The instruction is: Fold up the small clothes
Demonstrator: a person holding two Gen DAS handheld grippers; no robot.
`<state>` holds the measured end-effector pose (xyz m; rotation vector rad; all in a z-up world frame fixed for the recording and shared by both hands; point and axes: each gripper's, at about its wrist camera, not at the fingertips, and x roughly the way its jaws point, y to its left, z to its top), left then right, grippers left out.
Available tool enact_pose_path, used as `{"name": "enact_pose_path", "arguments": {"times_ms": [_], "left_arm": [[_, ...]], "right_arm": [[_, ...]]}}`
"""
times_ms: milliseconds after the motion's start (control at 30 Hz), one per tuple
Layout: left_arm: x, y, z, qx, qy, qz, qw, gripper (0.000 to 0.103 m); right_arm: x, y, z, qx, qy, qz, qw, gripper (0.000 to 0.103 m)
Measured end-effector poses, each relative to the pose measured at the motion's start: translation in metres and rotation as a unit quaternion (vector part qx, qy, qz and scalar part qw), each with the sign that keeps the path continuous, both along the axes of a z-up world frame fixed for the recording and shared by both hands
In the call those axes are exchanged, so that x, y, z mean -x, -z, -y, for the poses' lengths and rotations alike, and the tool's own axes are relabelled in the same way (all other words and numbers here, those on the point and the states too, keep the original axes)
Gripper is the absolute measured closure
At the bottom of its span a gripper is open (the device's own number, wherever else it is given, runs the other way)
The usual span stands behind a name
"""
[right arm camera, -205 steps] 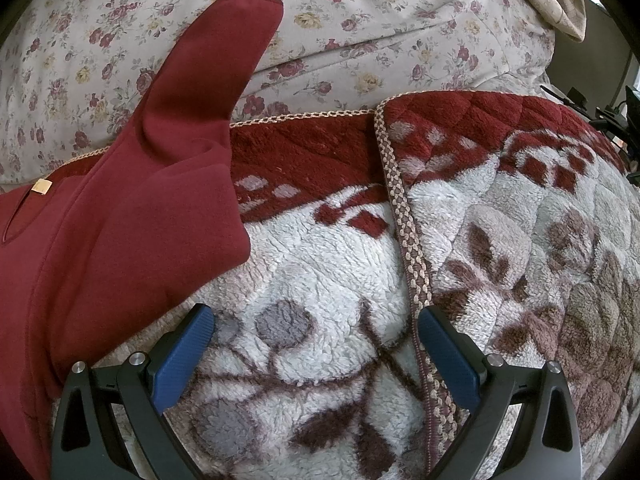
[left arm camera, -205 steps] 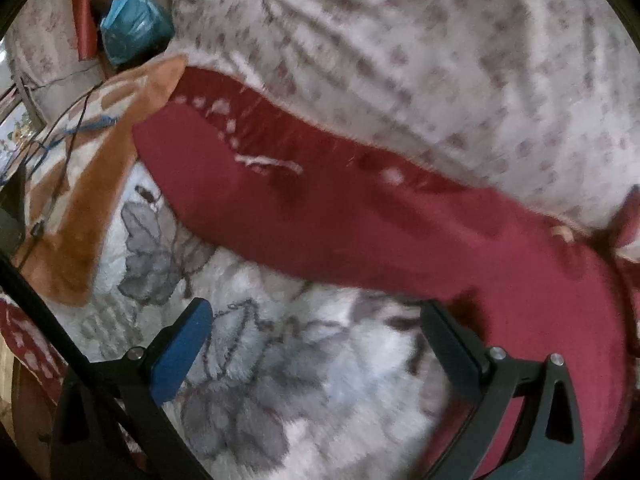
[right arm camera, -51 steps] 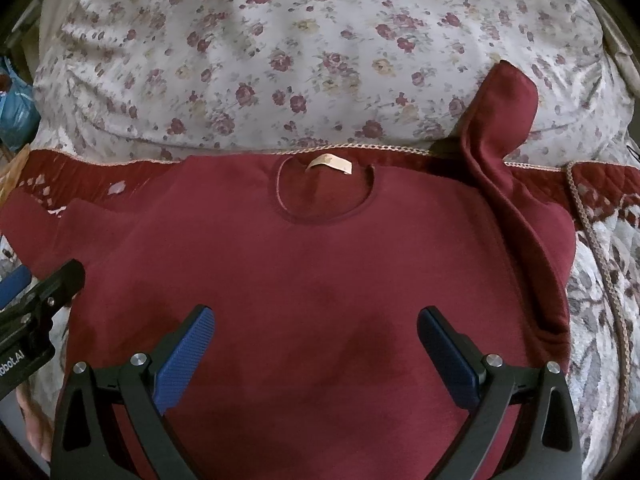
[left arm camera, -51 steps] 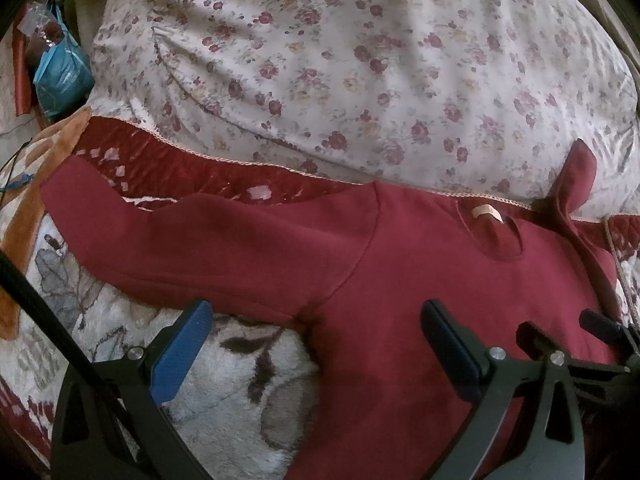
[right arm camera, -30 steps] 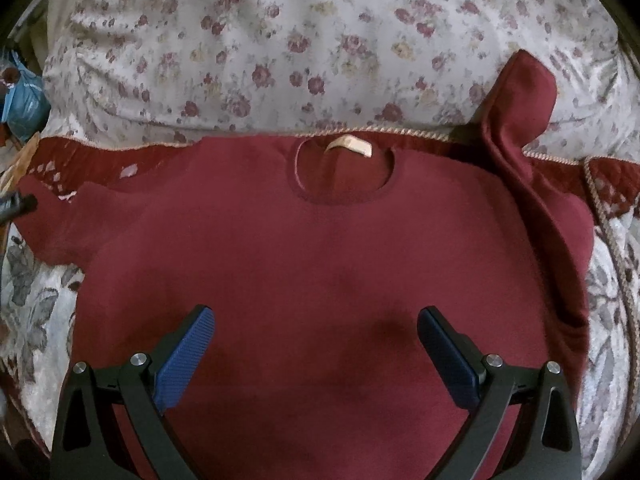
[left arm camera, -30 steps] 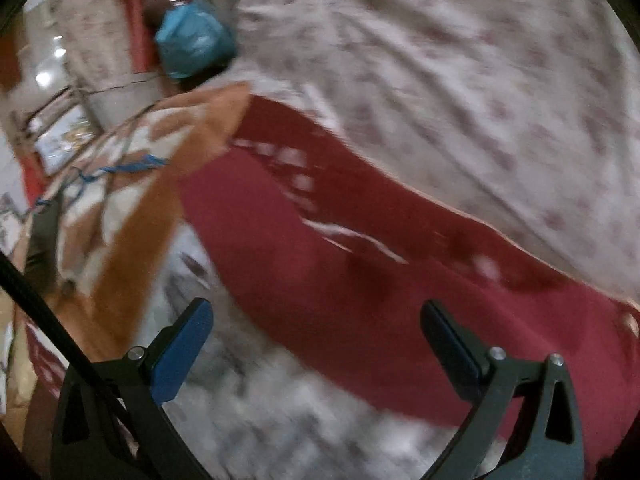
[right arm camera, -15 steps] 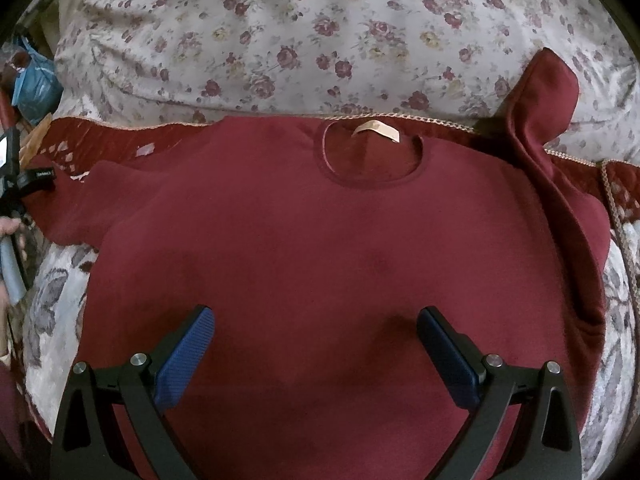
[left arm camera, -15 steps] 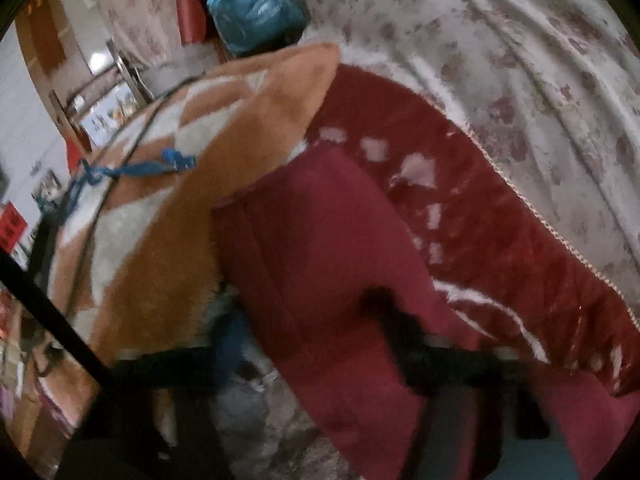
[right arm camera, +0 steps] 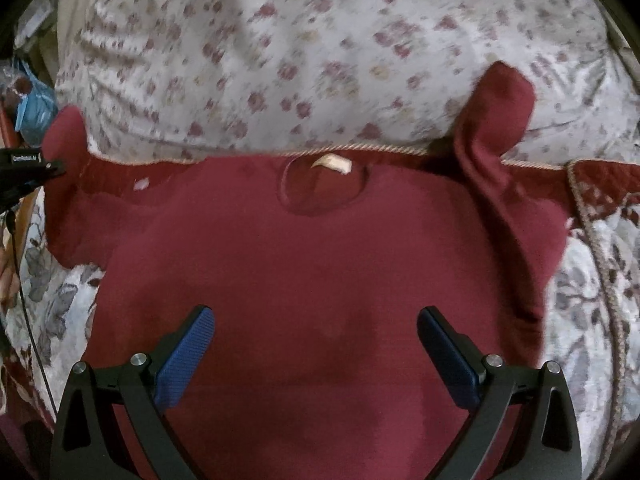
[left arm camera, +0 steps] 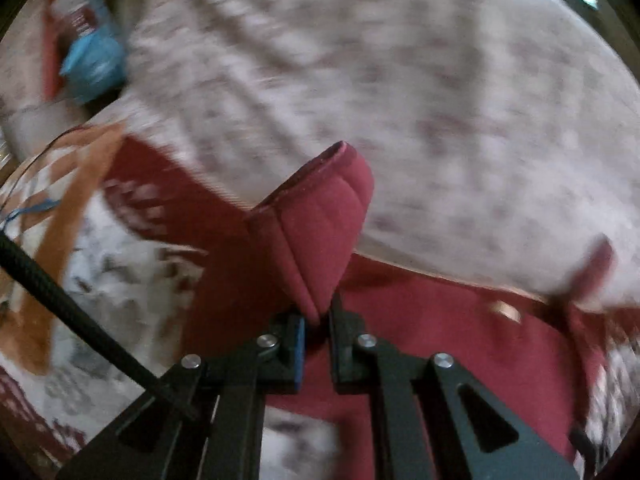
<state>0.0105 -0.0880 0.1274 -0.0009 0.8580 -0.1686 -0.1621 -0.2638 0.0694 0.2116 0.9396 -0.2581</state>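
A dark red long-sleeved top [right arm camera: 320, 264] lies flat on a fleecy blanket, its neck label [right arm camera: 332, 162] at the far side. Its right sleeve [right arm camera: 500, 120] bends up against the flowered bedding. My left gripper [left arm camera: 317, 320] is shut on the cuff of the left sleeve [left arm camera: 320, 216], which stands up folded between the pads, lifted off the blanket. That gripper also shows at the left edge of the right wrist view, as a black gripper [right arm camera: 28, 166] beside the raised cuff [right arm camera: 64, 132]. Over the top's lower body my right gripper [right arm camera: 316, 340] hangs open, nothing between its fingers.
A flowered duvet [right arm camera: 320, 40] rises behind the top. The patterned fleece blanket [right arm camera: 592, 300] with a braided edge [right arm camera: 600, 256] spreads on both sides. An orange and white blanket [left arm camera: 52, 216] and a blue bag [left arm camera: 92, 56] lie far left. A black cable [left arm camera: 72, 320] crosses the left wrist view.
My left gripper went out to the end of the left sleeve, shut on its cuff and lifted it. My right gripper drew back a little and stays open over the top.
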Motion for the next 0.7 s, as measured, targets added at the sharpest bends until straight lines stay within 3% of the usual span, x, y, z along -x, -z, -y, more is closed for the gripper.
{"name": "enact_pose_path", "arguments": {"times_ms": [133,233,300,367,433,500,600,633,700], "left_arm": [[0.037,0.009,0.064,0.009,0.074,-0.014,0.9971,0.094],[0.055,0.036,0.105,-0.004,0.106,-0.035,0.9938,0.093],[0.060,0.057,0.121,0.012,0.123,-0.060,0.9905,0.089],[0.065,0.071,0.126,0.038,0.140,-0.072,0.9869,0.066],[0.069,0.072,0.121,0.064,0.159,-0.073,0.9825,0.046],[0.071,0.063,0.111,0.063,0.159,-0.074,0.9825,0.045],[0.074,0.039,0.081,0.015,0.142,-0.054,0.9883,0.034],[0.075,0.031,0.063,-0.009,0.123,-0.034,0.9918,0.026],[0.077,0.023,0.035,-0.043,0.081,0.004,0.9957,0.022]], "right_arm": [[0.018,-0.006,0.022,0.011,0.020,0.004,1.000,0.000],[0.032,-0.005,0.044,0.005,0.047,-0.002,0.999,0.000],[0.042,-0.005,0.057,-0.003,0.062,-0.004,0.998,0.000],[0.049,-0.005,0.067,-0.011,0.073,0.000,0.997,0.000],[0.054,-0.005,0.072,-0.016,0.075,0.004,0.997,0.000],[0.056,-0.007,0.073,-0.025,0.068,0.015,0.997,0.000],[0.049,-0.006,0.072,-0.060,0.046,0.030,0.997,0.001],[0.045,-0.006,0.072,-0.073,0.041,0.035,0.996,0.002],[0.033,-0.003,0.068,-0.095,0.031,0.043,0.994,0.009]]}}
